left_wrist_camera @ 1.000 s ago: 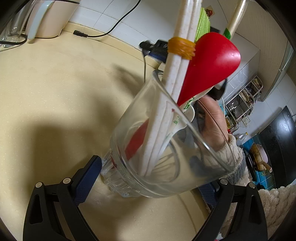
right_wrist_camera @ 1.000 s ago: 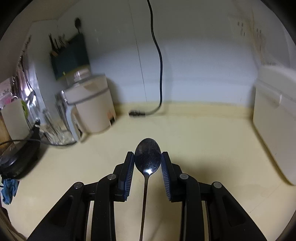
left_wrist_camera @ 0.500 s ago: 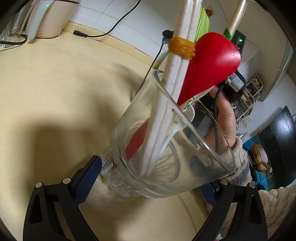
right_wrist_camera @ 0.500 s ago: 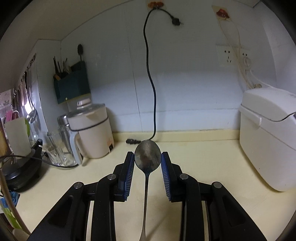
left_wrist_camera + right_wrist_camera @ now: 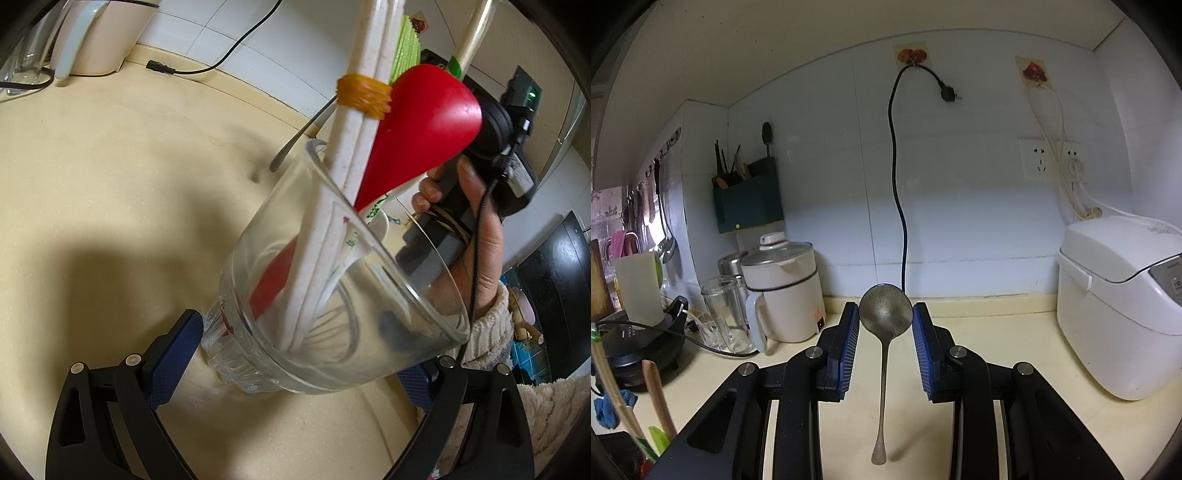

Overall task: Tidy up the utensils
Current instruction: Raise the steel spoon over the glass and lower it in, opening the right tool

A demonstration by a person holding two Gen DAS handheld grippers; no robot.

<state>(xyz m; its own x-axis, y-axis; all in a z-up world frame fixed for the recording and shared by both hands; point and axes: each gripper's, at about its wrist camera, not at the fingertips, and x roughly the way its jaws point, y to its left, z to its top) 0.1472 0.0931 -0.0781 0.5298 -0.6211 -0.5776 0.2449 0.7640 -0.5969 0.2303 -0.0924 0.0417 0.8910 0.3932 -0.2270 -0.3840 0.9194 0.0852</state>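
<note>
Left gripper (image 5: 299, 343): closed on base of glass (image 5: 332, 295), pads pressed at 9 and 3 o'clock of it; glass tilted toward 1 o'clock over counter (image 5: 110, 166).
Glass contents: red spoon (image 5: 417, 136), banded white chopsticks (image 5: 354, 122), whisk (image 5: 332, 317).
Right gripper (image 5: 885, 325): partly closed, pads clamping bowl of metal spoon (image 5: 885, 310), handle hanging toward 6 o'clock above counter.
Surroundings, right view: kettle (image 5: 783, 291) at 9 o'clock, rice cooker (image 5: 1119, 306) at 3 o'clock.

Spoon (image 5: 885, 314) between right claw (image 5: 885, 325) pads; kettle (image 5: 783, 291) left, cooker (image 5: 1123, 314) right.
</note>
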